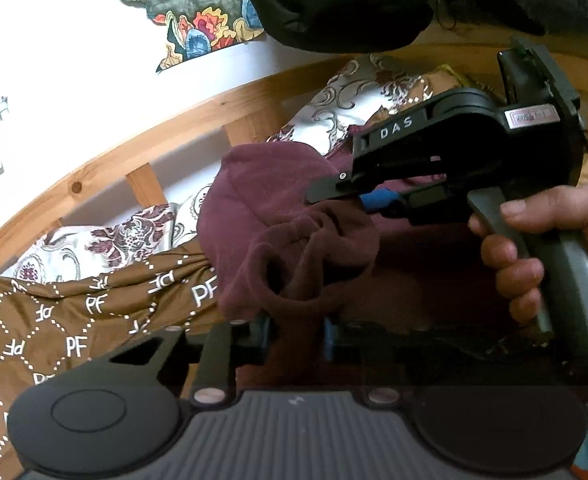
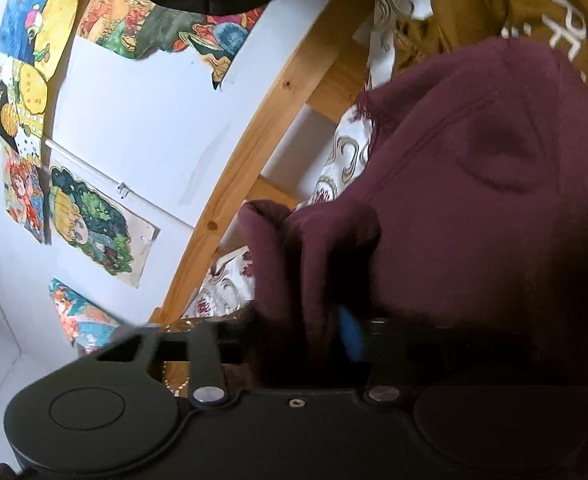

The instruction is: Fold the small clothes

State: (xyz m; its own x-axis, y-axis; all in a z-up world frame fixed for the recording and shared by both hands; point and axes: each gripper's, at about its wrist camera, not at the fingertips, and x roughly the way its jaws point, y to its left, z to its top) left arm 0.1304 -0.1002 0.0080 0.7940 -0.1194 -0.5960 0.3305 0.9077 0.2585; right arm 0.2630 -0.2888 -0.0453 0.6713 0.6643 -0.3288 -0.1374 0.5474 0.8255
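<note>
Lifted above the brown patterned bedspread [image 1: 54, 320], soft limp maroon garment [image 1: 262, 200], light and prone to sagging, bunched near its cuff in the closed left gripper [image 1: 298, 336] and pinched further right by the closed right gripper [image 1: 374, 196]; best held at hems.

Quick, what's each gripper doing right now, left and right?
Left gripper: shut on the maroon garment.
Right gripper: shut on the same maroon garment, bunched between its fingers.
</note>
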